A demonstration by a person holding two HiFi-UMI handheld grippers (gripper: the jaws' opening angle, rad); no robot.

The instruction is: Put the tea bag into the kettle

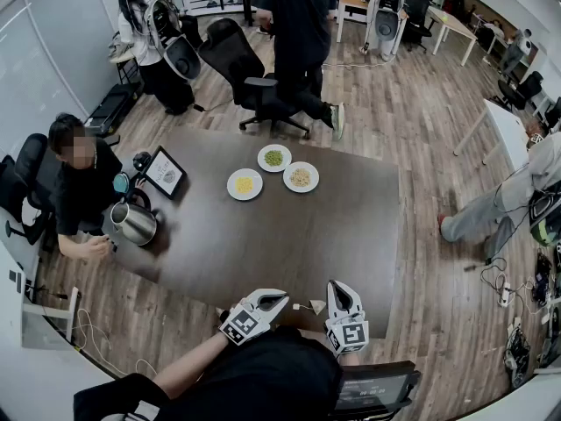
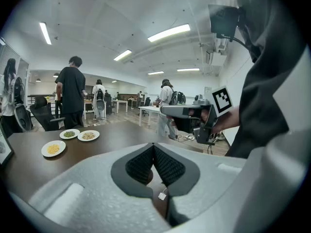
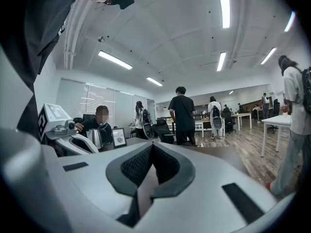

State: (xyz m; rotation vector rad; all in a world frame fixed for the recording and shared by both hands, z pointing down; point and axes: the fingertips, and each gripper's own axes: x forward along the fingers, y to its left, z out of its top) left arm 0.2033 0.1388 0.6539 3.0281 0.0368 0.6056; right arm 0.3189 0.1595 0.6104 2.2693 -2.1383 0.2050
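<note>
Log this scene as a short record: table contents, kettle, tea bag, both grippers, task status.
table: dark table with three plates of food and a framed picture
kettle: steel kettle at the table's left end, by a seated person
tea bag: tea bag on the near edge, between the grippers
left gripper: jaws together
right gripper: jaws together
status: tea bag not yet in kettle

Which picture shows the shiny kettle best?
The head view. There the kettle shows clearly from above, near the left edge of the table. The right gripper view shows it too, but small and far away. The left gripper view does not show it.
</note>
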